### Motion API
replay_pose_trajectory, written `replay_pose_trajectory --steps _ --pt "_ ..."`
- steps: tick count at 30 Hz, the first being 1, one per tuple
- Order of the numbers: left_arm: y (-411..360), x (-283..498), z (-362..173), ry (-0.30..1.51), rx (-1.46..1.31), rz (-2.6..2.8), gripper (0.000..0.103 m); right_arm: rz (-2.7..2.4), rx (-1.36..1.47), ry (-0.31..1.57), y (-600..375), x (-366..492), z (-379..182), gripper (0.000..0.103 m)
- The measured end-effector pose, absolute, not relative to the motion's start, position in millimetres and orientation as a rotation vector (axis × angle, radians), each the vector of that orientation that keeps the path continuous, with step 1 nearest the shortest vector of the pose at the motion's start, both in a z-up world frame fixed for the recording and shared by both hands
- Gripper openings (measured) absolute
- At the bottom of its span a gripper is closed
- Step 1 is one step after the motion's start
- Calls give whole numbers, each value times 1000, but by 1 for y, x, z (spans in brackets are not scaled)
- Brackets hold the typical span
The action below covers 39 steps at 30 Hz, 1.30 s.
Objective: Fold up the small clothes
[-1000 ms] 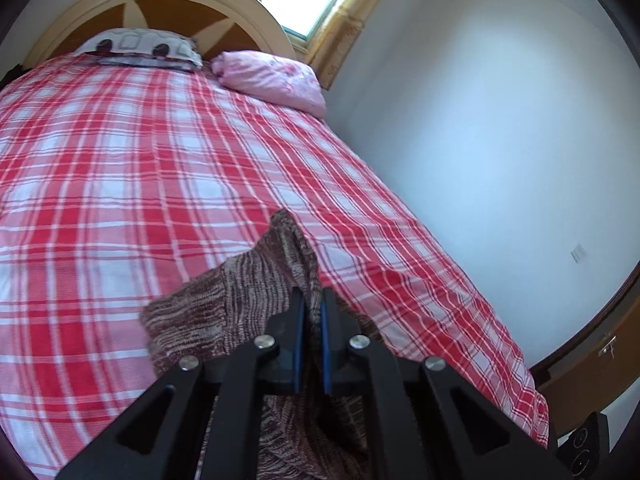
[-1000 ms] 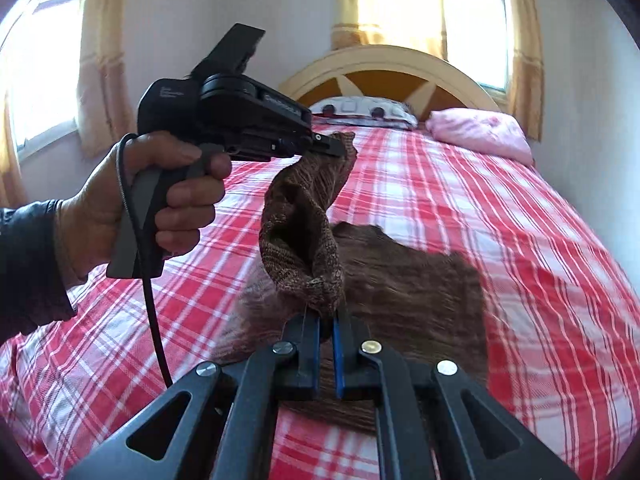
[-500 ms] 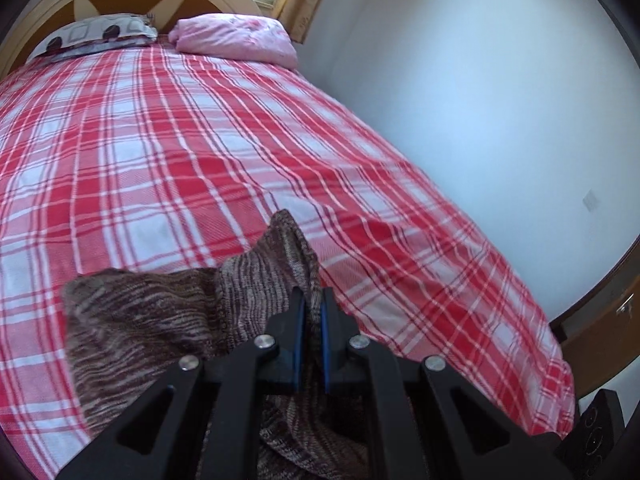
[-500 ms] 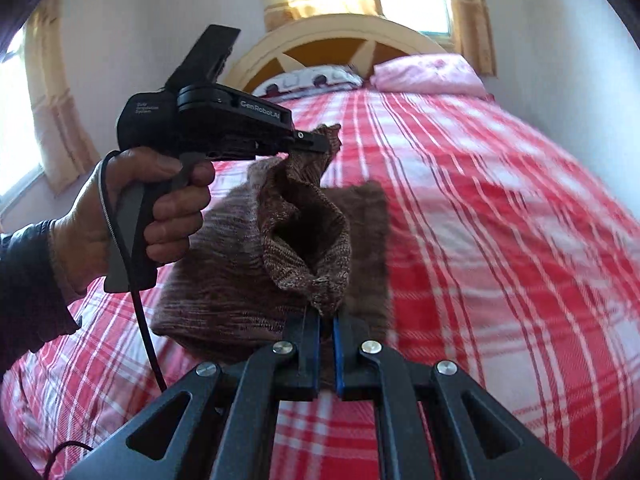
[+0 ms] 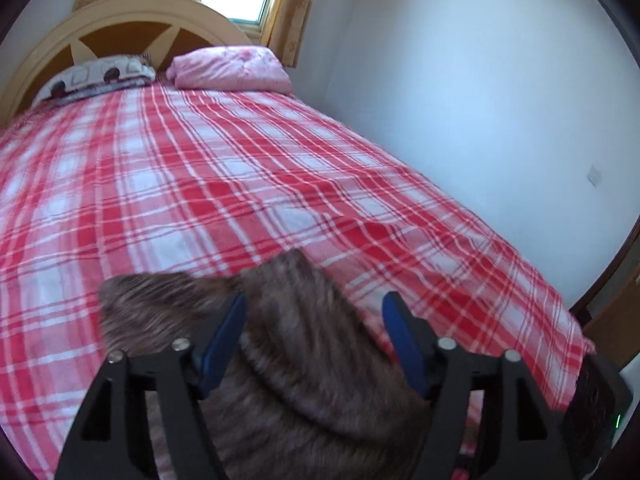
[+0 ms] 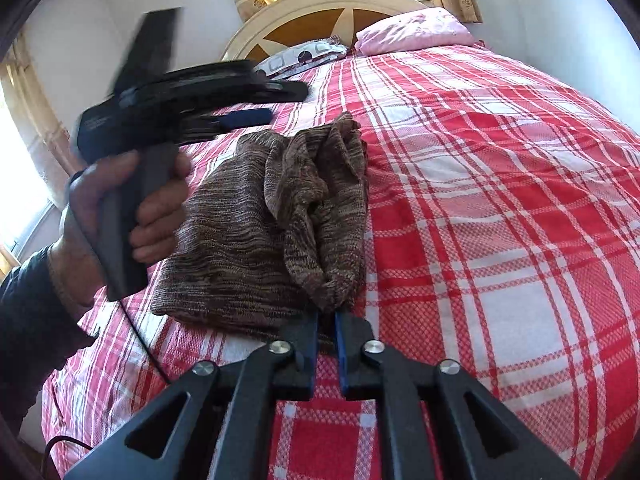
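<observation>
Brown knit garment on a red plaid bedspread
Left gripper spread wide; right gripper pinches the knit's edge; white walls, arched headboard.

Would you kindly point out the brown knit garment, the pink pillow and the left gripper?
brown knit garment (image 6: 240, 240): right wrist view, flat folded panel.
pink pillow (image 5: 232, 68): left wrist view, top face.
left gripper (image 5: 314, 336): left wrist view, between its open fingertips.

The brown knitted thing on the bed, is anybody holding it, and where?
Yes. The right gripper pinches the brown knit garment at its near folded edge. The left gripper is open, holding nothing.
</observation>
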<state>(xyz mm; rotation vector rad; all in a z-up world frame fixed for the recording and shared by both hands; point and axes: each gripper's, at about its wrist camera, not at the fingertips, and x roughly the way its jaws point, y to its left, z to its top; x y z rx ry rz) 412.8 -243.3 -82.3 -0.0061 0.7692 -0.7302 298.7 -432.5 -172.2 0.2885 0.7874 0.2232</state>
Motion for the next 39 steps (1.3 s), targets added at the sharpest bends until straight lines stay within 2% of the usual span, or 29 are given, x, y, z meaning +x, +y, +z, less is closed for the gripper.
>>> replay_pose_trajectory --steps 1,2,3,7,9,14,17,18,19,26,31,34,35,36,37,38,39 --pt "-234 405 -84 764 3 -724 76 218 289 786 -433 297 -171 48" --pt "-226 398 -86 761 11 -720 77 209 290 787 -435 294 -171 61" --pt "-217 390 -89 760 34 -706 77 202 300 781 -439 289 -170 67" --pt "-189 359 -112 749 111 -671 79 143 276 704 -447 277 -151 67" --pt "-185 351 -129 780 150 -664 84 156 250 665 -443 281 -133 67" --pt "-188 351 -154 846 196 -633 84 252 256 727 -419 338 -117 67" --pt "-183 356 -157 894 171 -666 86 275 312 810 -410 384 -127 54" --pt "-181 356 -160 909 168 -679 92 274 322 836 -408 396 -132 38" --pt "-180 358 -164 924 168 -688 94 254 331 851 -408 407 -137 14" --pt "-166 361 -163 905 78 -709 96 36 261 921 -431 425 -169 12" --pt "-154 370 -167 916 2 -710 96 -30 196 927 -442 413 -167 12" --pt "-151 371 -168 904 -8 -706 96 25 203 820 -439 406 -139 13" --pt "-150 371 -169 902 -10 -707 96 65 215 792 -436 407 -129 14" --pt "-149 372 -169 901 -12 -711 96 114 221 770 -430 410 -120 31" --pt "-148 372 -170 904 -14 -712 96 176 211 766 -419 417 -111 56" --pt "-147 373 -171 907 -16 -712 96 216 198 779 -407 425 -107 61" --pt "-147 373 -170 904 -17 -715 96 246 191 795 -397 432 -106 61"
